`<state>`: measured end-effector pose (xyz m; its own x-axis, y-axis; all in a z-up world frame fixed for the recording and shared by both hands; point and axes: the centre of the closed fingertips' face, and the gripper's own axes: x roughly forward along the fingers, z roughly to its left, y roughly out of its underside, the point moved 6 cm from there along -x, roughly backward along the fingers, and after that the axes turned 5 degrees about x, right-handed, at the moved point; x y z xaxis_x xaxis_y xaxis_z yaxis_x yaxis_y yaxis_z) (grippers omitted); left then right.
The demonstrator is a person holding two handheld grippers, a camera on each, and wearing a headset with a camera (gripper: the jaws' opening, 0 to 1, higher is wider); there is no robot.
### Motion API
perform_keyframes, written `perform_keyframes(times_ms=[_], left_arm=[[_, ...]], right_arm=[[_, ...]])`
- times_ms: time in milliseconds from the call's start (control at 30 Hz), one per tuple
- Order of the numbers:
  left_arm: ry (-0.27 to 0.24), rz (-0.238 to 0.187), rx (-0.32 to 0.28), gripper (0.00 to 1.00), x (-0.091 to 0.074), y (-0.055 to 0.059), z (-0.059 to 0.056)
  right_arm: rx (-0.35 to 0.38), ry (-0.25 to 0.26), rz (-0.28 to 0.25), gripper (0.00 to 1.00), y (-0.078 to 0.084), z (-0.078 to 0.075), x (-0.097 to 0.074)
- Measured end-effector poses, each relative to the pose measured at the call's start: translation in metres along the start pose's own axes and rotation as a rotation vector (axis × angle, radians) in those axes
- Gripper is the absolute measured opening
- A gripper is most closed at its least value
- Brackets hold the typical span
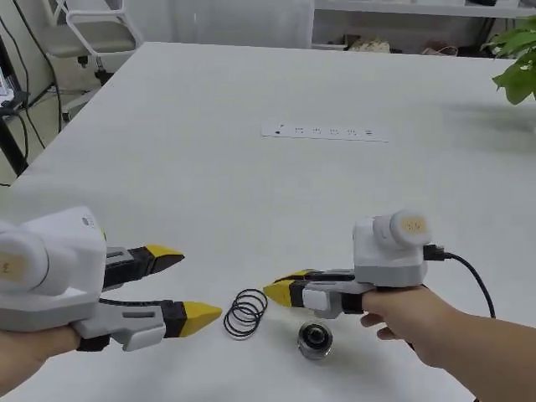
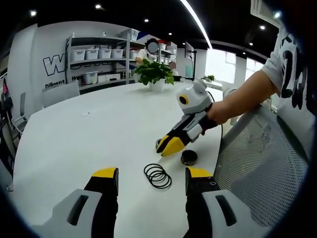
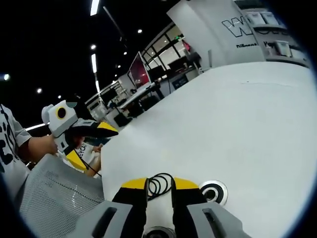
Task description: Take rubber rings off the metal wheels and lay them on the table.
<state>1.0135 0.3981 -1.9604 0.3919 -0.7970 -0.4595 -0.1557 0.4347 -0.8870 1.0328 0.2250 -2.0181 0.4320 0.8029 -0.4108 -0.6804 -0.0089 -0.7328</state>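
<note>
My left claw [image 1: 191, 283] gapes wide and empty. My right claw [image 1: 280, 291] is open only a slit, gripping nothing I can see. The rings [image 1: 245, 312] lie stacked near the table's [image 1: 251, 184] near edge, beside a wheel [image 1: 315, 339]. A careless nudge could roll that wheel off.

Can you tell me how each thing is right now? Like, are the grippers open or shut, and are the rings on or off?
Left gripper: open wide, holding nothing.
Right gripper: open only a little, tips right by the rings.
Rubber rings: off the wheel, piled on the table.
Metal wheel: lying on the table, beside the rings.
</note>
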Motion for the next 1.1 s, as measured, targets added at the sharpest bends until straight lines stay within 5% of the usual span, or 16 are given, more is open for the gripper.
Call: perform_keyframes(times_ms=[533, 1100], left_arm=[[0.024, -0.011, 0.02, 0.52, 0.0, -0.012, -0.008], [0.036, 0.0, 0.028, 0.54, -0.003, -0.02, -0.021]], right_arm=[[-0.118, 0.052, -0.022, 0.3, -0.01, 0.007, -0.048], [-0.323, 0.115, 0.028, 0.5, 0.005, 0.018, -0.099]])
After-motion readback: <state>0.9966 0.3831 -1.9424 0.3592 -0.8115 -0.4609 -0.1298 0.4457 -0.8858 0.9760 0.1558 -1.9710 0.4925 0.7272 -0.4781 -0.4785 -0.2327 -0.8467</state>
